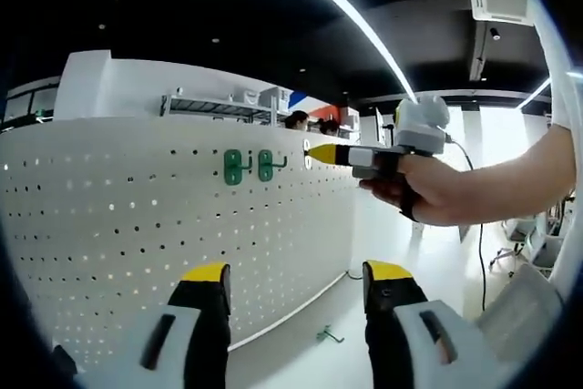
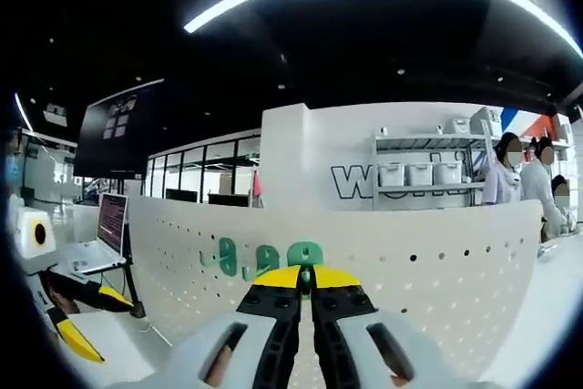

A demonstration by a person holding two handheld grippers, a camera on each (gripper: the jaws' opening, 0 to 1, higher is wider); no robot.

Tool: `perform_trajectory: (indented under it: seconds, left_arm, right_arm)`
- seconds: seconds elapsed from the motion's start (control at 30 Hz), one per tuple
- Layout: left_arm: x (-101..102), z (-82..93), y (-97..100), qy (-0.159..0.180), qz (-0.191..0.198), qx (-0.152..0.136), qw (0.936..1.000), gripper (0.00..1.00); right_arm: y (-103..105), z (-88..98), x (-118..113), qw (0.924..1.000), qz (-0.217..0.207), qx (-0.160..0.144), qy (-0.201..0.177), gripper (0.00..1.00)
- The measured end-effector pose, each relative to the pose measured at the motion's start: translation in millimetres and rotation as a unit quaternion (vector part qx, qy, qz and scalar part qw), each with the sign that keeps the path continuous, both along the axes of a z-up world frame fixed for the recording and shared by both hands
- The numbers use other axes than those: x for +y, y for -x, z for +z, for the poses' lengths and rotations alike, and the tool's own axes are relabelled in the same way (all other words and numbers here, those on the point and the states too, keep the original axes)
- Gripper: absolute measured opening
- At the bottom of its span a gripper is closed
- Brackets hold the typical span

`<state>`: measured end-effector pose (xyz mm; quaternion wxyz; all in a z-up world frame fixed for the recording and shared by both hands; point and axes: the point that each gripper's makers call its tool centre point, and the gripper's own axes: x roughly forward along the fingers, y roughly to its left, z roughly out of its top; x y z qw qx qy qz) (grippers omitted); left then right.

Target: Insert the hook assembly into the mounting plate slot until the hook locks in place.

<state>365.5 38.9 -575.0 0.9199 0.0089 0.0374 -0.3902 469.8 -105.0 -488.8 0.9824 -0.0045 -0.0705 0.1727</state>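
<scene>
The white pegboard (image 1: 164, 216) stands upright as the mounting plate, and two green hooks (image 1: 248, 166) already sit side by side in its upper rows, their prongs jutting out from the face and turning up at the tip. The right gripper (image 1: 319, 153) comes in level with that row, probably so the next piece meets the holes square-on. In the right gripper view its jaws (image 2: 306, 280) are pinched nearly together with a sliver of green between the yellow tips, which I take for the hook assembly (image 2: 306, 272); too little shows to tell which way it points or how its long axis lies. The mounted green pieces (image 2: 264, 257) lie just beyond. The left gripper (image 1: 296, 275) hangs low with its jaws wide and empty. Another green hook (image 1: 329, 335) lies on the floor (image 1: 310, 353) near the board's foot.
</scene>
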Motion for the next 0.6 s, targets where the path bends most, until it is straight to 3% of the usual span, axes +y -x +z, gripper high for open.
perform_trajectory:
  seconds: [0.6]
  left_arm:
    - [12.8, -0.6, 5.4, -0.006, 0.012, 0.004, 0.9999, 0.59]
  right_arm:
    - [-17.8, -0.6, -0.9, 0.9998, -0.013, -0.008, -0.009, 0.01]
